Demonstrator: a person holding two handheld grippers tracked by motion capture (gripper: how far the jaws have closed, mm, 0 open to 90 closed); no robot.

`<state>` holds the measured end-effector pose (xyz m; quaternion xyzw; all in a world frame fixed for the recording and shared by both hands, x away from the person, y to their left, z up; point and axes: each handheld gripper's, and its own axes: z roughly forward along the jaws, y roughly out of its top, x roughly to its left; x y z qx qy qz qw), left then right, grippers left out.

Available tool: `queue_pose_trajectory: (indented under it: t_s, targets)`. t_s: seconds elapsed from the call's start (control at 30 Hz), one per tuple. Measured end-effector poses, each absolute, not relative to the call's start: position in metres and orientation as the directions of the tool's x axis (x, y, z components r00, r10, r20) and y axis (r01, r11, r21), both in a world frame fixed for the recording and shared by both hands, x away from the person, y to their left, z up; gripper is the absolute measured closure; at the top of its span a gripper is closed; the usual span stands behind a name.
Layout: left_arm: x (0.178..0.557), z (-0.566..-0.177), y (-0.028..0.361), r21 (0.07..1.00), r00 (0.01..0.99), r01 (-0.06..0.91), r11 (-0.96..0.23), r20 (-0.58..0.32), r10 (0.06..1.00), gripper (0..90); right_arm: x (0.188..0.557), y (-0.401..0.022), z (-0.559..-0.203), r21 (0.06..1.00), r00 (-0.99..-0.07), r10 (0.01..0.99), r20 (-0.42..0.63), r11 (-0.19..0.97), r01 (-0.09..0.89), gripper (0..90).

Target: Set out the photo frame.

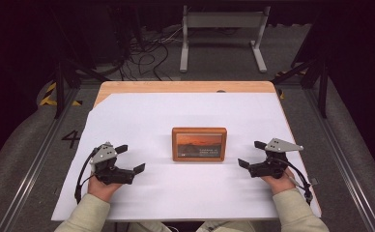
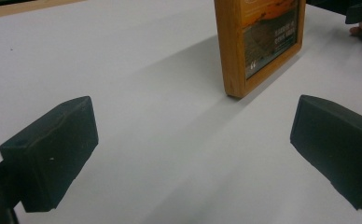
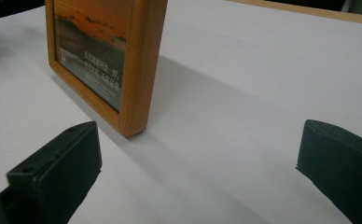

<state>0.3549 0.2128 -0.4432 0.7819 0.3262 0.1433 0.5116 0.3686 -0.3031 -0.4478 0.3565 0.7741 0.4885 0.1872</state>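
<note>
White-covered bench (image 1: 142, 116): wooden picture frame (image 1: 199, 144) stands centred, flanked by left gripper (image 1: 129, 160) and right gripper (image 1: 251, 154), jaws released, apparently poised for a two-sided grasp.

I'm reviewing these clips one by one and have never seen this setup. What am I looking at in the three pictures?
A person sits at a table covered by a white sheet, holding hand-operated tongs in each hand. The high view looks down from above: left tongs, right tongs. The other two pictures come from cameras riding on each tool, looking between its black jaws. Between them stands a wooden picture frame showing a sunset image. Both tongs are open and hold nothing.
</note>
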Motion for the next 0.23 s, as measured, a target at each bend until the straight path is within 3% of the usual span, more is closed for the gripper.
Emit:
queue_pose_trajectory:
  t_s: [0.23]
  targets:
    - [0.3561,-0.4439,0.2132,0.893,0.747,0.363,-0.267,-0.107,0.656,1.2,0.3684,-0.303,-0.4478,0.891,-0.673,0.738,0.052,0.27,0.364,0.0]
